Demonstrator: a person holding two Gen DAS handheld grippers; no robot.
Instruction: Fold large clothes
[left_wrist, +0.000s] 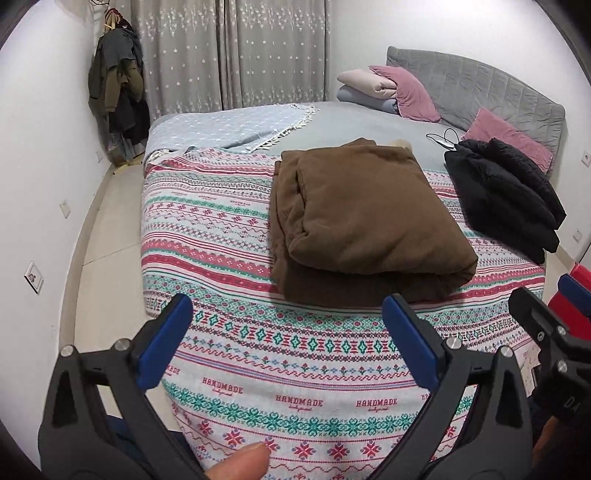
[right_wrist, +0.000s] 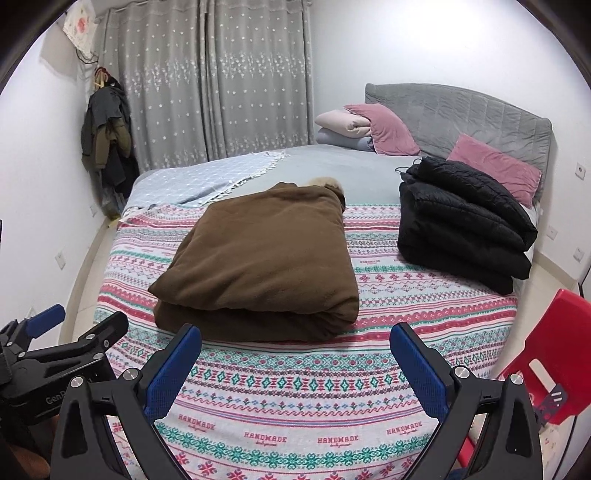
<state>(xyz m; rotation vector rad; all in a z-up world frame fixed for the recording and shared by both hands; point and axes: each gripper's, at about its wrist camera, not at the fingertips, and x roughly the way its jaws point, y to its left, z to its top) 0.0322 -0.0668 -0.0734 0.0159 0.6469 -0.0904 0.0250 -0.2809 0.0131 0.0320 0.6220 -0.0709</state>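
Hovering with jaws spread wide and holding nothing, the left gripper (left_wrist: 288, 332) and the right gripper (right_wrist: 295, 354) hang side by side over the near end of a bed, each one showing at the edge of the other's view, while a fingertip (left_wrist: 240, 461) of the person holding the rig shows at the bottom of the left wrist view. Beneath them spreads a striped patterned blanket (right_wrist: 295, 406) printed with the word HANDMADE, bare of clothing in the stretch closest to the jaws. Just beyond the blue pads, at the middle of the blanket, lies a brown coat (right_wrist: 258, 258), folded into a thick, squared bundle with a pale furry trim peeking out at its far end. Farther back and to the right, near the edge of the bed, sits a black padded jacket (right_wrist: 465, 229), likewise folded into a neat stack and well apart from the brown one. Behind it a pink pillow (right_wrist: 495, 170) leans on the grey headboard (right_wrist: 461, 118), and folded bedding (right_wrist: 343, 129) is piled at the head of the bed. A red chair (right_wrist: 554, 350) stands beside the bed on the right, and more clothes (left_wrist: 118, 92) hang in the far left corner by the grey curtains (right_wrist: 214, 81). Judging from the two tidy bundles and the empty grippers, the folding appears finished or nearly so; no unfolded garment is visible on the bed, and whether the hanging clothes are part of the job cannot be told.
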